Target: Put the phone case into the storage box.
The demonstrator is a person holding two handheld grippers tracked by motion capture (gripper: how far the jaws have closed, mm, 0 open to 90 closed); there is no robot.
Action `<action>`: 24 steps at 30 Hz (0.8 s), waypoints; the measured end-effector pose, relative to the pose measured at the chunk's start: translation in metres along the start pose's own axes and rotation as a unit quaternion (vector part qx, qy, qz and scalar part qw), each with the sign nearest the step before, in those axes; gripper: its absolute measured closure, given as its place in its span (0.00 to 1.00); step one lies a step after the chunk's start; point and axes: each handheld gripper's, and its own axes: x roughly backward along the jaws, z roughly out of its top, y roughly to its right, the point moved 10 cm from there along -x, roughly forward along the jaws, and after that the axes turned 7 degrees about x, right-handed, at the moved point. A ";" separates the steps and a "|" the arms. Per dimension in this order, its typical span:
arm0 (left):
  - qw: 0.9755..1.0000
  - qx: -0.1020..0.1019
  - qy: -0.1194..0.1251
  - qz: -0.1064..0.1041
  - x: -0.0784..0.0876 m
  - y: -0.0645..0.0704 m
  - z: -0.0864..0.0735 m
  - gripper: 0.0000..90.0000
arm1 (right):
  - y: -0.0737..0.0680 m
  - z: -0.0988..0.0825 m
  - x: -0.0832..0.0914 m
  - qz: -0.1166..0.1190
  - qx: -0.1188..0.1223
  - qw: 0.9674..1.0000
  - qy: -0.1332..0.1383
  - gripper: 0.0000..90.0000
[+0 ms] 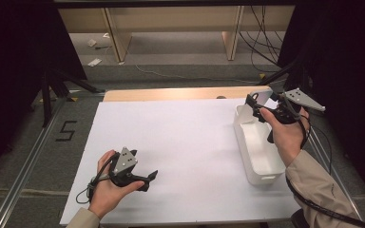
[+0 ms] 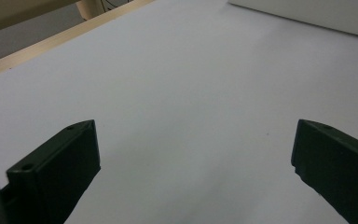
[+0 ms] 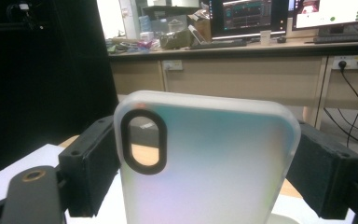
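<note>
A frosted, translucent white phone case [image 3: 214,177] with a black-rimmed oval camera cutout stands upright between the black jaws of my right gripper [image 3: 205,154], which is shut on its two long edges. In the high view my right gripper [image 1: 255,107] holds the case [image 1: 262,95] in the air over the far end of a white plastic bin [image 1: 244,142]. Over the near left of the white table sheet [image 1: 180,137], my left gripper [image 1: 149,178] is held low in the person's hand. Its jaws stand wide apart with nothing between them [image 2: 196,128].
The white bin [image 2: 307,11] lies lengthwise along the table's right side, and its inside looks bare. A wooden table edge [image 1: 171,93] runs along the back. Beyond it are desk legs and cables on the floor; metal rails flank the table.
</note>
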 end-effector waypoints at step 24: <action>1.000 0.001 -0.001 0.001 0.000 0.000 0.000 0.01 | 0.009 0.000 0.002 -0.010 -0.004 1.000 -0.001 0.20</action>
